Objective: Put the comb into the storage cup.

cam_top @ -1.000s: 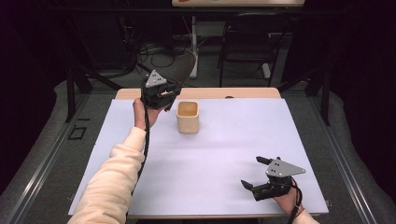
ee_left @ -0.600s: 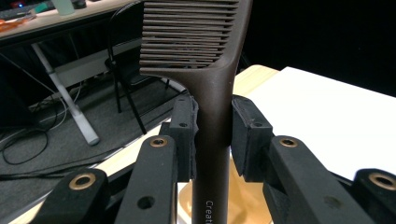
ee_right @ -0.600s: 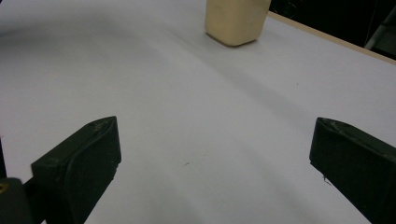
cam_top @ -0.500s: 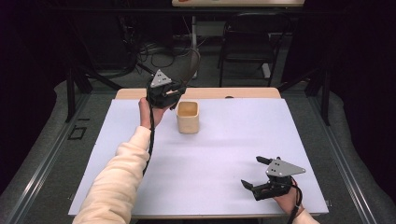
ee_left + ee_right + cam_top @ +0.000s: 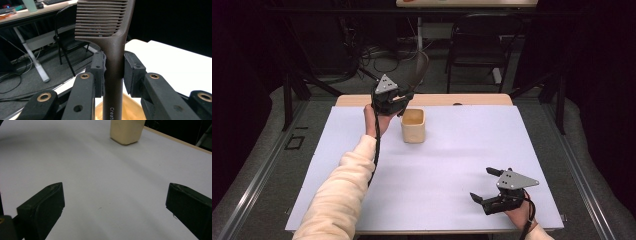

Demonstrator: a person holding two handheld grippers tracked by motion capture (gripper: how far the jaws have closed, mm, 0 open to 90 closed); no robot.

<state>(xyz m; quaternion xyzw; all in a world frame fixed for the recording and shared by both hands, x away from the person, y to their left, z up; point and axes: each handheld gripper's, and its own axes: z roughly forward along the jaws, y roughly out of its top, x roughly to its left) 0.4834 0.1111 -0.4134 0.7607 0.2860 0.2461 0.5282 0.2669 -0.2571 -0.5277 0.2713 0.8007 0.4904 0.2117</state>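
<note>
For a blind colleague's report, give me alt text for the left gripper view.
A dark brown comb stands upright, its handle clamped between the left hand-held gripper pads, teeth at top. A tan cup sits just below, with the white table behind.

A table (image 5: 492,150) covered by a pale lavender-white sheet is seen, with a strip of bare wood left exposed along its far edge (image 5: 472,99). Grey floor (image 5: 257,150) is found on both sides, edged by metal rails. Beyond the table the room is kept dark. A black folding chair (image 5: 474,47) is placed behind, beside a white desk leg (image 5: 419,32) with loose cables (image 5: 377,55) strewn on the floor. A light desk top (image 5: 462,2) is glimpsed at the upper edge.
</note>
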